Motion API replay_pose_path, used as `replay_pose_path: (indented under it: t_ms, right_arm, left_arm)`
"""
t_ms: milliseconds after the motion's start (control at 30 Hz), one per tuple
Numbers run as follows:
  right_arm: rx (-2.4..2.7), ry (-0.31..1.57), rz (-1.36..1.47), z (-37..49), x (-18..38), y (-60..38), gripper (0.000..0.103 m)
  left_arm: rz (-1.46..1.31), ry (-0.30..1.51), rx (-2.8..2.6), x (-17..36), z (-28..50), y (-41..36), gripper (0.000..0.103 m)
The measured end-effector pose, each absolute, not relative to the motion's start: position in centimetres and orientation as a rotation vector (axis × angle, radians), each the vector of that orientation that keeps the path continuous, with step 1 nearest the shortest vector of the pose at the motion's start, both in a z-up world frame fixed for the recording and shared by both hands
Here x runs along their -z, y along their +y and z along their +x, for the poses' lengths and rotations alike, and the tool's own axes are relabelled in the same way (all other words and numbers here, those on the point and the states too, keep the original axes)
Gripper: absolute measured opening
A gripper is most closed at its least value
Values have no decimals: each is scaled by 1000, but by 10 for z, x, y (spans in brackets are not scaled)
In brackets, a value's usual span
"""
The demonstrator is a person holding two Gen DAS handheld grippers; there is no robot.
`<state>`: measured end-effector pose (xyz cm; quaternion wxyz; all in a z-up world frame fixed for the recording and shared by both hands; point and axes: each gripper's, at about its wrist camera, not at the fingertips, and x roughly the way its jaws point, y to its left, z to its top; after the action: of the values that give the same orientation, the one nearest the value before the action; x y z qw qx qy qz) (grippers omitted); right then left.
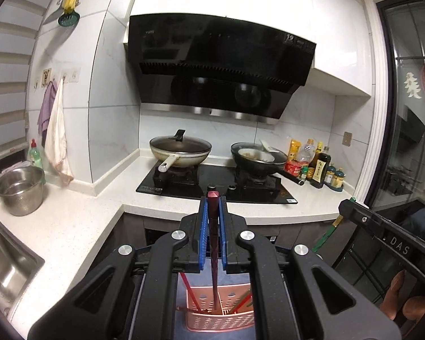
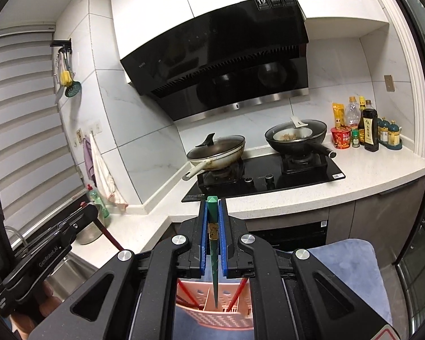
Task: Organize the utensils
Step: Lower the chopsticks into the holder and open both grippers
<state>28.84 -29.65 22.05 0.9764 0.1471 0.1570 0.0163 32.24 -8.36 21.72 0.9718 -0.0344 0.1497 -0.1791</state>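
My left gripper (image 1: 212, 198) is shut on a dark red chopstick (image 1: 213, 240), held upright with its lower end inside a pink perforated utensil basket (image 1: 221, 320) below. My right gripper (image 2: 212, 202) is shut on a green chopstick (image 2: 213, 255), also upright, its tip down in the same pink basket (image 2: 212, 314). Other red chopsticks (image 2: 188, 294) lean inside the basket. The right gripper with its green chopstick shows at the right edge of the left wrist view (image 1: 354, 209). The left gripper shows at the left of the right wrist view (image 2: 82, 218).
A black gas hob (image 1: 212, 184) carries a lidded white wok (image 1: 181, 150) and a black wok (image 1: 257, 158). Sauce bottles (image 1: 320, 167) stand at its right. A steel pot (image 1: 19, 189) and sink (image 1: 2, 260) are on the left. The basket sits on a blue cloth (image 2: 351, 277).
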Motion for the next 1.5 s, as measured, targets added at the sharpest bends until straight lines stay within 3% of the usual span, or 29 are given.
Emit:
replay_pose_path:
  t_ms: [867, 900, 967, 1033, 1500]
  right_arm:
    - [11, 498, 277, 339, -144, -290, 7]
    - [13, 503, 273, 339, -142, -289, 8]
    - [12, 502, 272, 339, -142, -289, 12]
    - [11, 503, 267, 338, -143, -288, 13]
    - [1, 507, 239, 320, -144, -280, 20]
  left_arm:
    - [-69, 438, 344, -158, 361, -91, 8]
    - [-67, 437, 335, -158, 361, -91, 9]
    - [-71, 438, 336, -157, 360, -90, 22]
    - [-78, 440, 327, -156, 359, -89, 26]
    - [-61, 462, 312, -153, 347, -82, 28]
